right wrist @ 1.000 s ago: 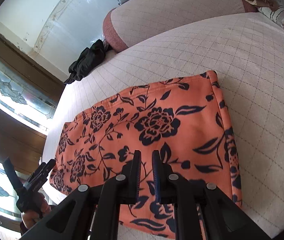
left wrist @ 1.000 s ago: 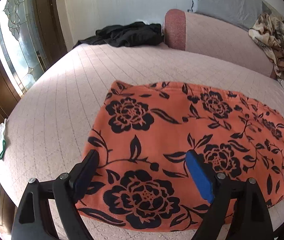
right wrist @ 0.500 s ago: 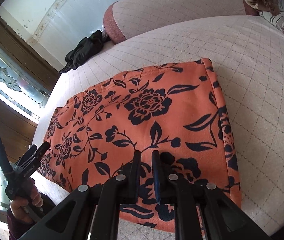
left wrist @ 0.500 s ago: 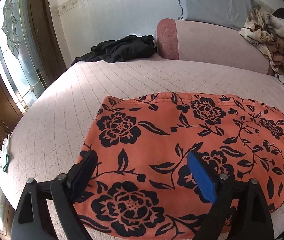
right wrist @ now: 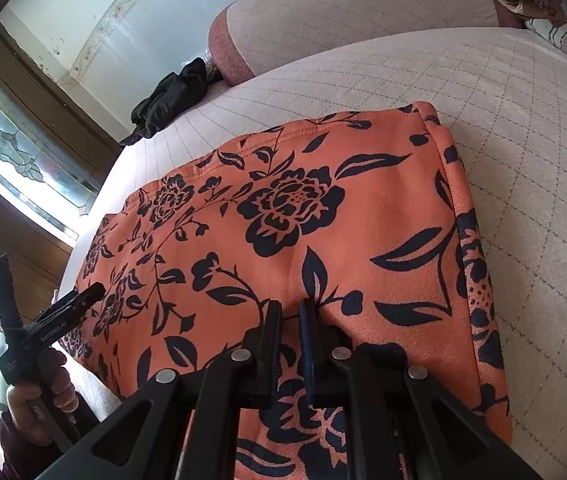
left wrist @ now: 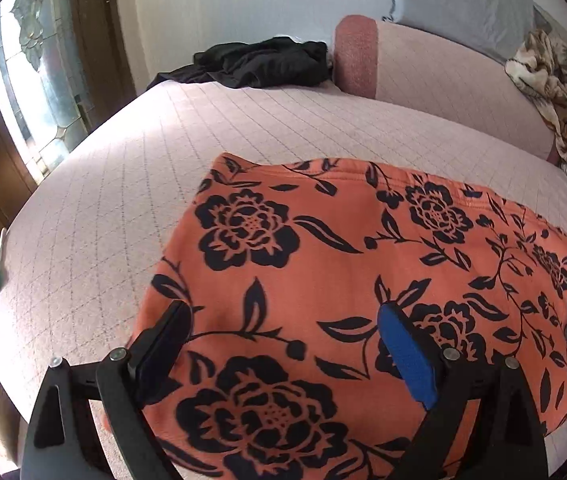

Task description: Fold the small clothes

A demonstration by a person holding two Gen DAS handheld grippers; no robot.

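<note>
An orange garment with black flowers lies flat on the quilted pink bed; it also shows in the right wrist view. My left gripper is open, its fingers wide apart over the garment's near left edge, holding nothing. It also shows at the left of the right wrist view, held by a hand. My right gripper has its jaws nearly together with a narrow gap, low over the garment's near edge; whether cloth is between them is hidden.
A black garment lies at the far end of the bed by a pink bolster. A patterned cloth heap lies at far right. A stained-glass door stands left of the bed edge.
Both grippers have moved lower and closer to the garment's near edge. The left gripper stays open and the right jaws stay nearly together. The garment has not moved.
</note>
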